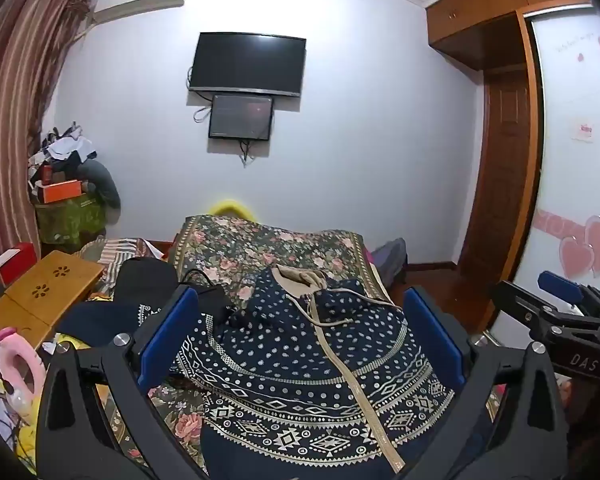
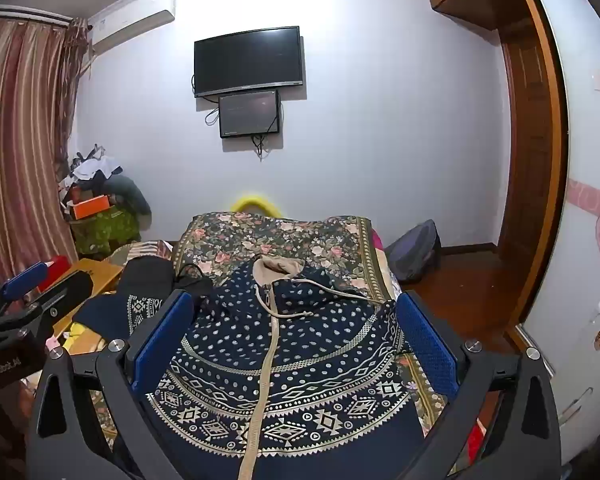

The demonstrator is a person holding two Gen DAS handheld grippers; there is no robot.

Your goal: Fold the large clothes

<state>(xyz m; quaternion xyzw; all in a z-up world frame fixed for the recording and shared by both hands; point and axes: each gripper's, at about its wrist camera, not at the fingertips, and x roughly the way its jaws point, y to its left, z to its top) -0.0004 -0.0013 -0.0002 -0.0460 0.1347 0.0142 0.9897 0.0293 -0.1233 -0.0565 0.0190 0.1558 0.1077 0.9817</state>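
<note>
Hoodie [image 1: 312, 364] lies face up, zipper closed, along the bed [image 1: 268, 240], hood toward the far edge, one sleeve trailing off the left edge. Your left gripper [image 1: 300, 344] and right gripper [image 2: 296, 344] hover with tongs wide apart, holding nothing. Start with the sleeves: pinch each cuff, lay it across the chest flat.

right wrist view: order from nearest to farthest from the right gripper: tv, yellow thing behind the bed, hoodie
1. hoodie, spread on the bed just below the open right gripper.
2. yellow thing, past the bed's far end.
3. tv, high on the back wall.
</note>
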